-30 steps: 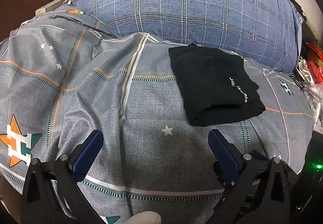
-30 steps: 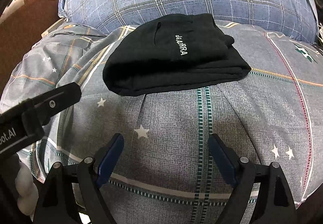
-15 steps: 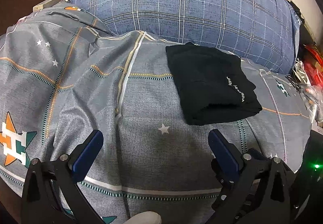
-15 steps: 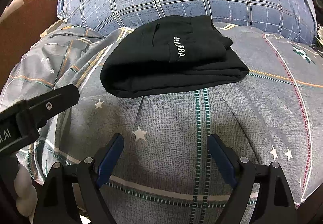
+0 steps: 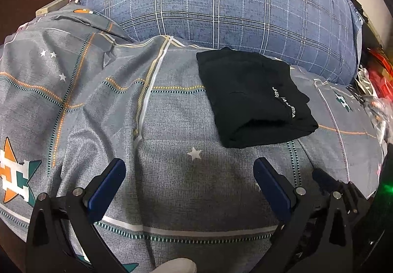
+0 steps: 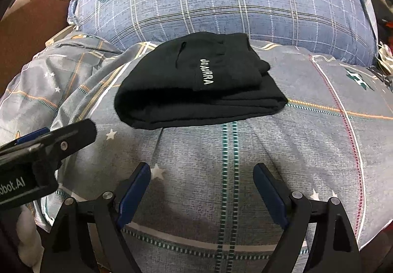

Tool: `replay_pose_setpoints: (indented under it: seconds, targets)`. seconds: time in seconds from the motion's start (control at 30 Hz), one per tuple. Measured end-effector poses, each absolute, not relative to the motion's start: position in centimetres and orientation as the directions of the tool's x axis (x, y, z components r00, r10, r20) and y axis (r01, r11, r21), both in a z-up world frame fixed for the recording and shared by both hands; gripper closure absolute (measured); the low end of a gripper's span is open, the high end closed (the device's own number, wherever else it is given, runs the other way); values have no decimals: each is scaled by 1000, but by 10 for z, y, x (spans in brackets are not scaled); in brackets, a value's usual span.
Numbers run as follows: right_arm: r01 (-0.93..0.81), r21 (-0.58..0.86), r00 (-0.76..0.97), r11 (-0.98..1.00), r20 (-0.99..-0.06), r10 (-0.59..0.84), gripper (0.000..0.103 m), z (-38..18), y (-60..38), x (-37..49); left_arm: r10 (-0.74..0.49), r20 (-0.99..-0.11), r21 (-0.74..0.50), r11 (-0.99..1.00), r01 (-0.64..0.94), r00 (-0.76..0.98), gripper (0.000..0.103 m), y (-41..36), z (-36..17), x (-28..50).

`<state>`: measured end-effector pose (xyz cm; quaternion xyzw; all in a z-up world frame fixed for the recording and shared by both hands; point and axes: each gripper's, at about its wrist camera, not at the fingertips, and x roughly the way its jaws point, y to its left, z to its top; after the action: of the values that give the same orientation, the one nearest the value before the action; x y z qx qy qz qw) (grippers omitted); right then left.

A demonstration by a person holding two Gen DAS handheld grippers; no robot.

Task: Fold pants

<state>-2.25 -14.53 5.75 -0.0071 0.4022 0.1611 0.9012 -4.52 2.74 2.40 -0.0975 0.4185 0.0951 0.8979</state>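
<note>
At the near edge of both wrist views, your left gripper (image 5: pixel 189 174) and right gripper (image 6: pixel 202 179) hang over the grey star-print quilt (image 5: pixel 172 187), blue-padded jaws spread wide, nothing between them. Over the last second both have backed off a little: the bundle sits slightly smaller and further up in each view, and neither jaw has narrowed.

Just beyond, the folded black fabric pants (image 6: pixel 196 86) lie flat on the quilt as a compact layered rectangle, white lettering on top, well apart from both tools (your left gripper's finger shows at the left edge of the right view, also short of the cloth). The shape hasn't shifted between frames.

Behind that, the blue plaid pillow (image 5: pixel 221 7) touches or nearly touches the far edge of the pants; can't tell which.

My read: fold is done, you're retreating. No further grasp looks needed.
</note>
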Motion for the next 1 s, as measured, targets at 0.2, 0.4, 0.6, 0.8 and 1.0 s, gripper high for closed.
replay_pose_setpoints:
  seconds: [0.2, 0.4, 0.6, 0.8, 1.0]
  targets:
    - [-260, 126, 638, 957, -722, 269, 15, 60, -155, -20, 88, -774, -90, 965, -247, 627, 0, 24, 22, -44]
    - [-264, 137, 629, 955, -726, 278, 15, 59, -156, -20, 46, -784, -139, 959, -247, 619, 0, 26, 22, -44]
    - [-233, 163, 660, 959, -697, 279, 16, 72, -171, -14, -143, -823, -305, 928, -215, 550, 0, 40, 18, -37]
    - [-196, 255, 700, 947, -640, 317, 16, 101, -212, 21, -79, -793, -250, 946, -204, 605, 19, 47, 49, -11]
    - [-262, 421, 596, 868, -637, 489, 16, 92, -223, 106, -162, -817, -296, 941, -162, 553, 19, 54, 27, 70]
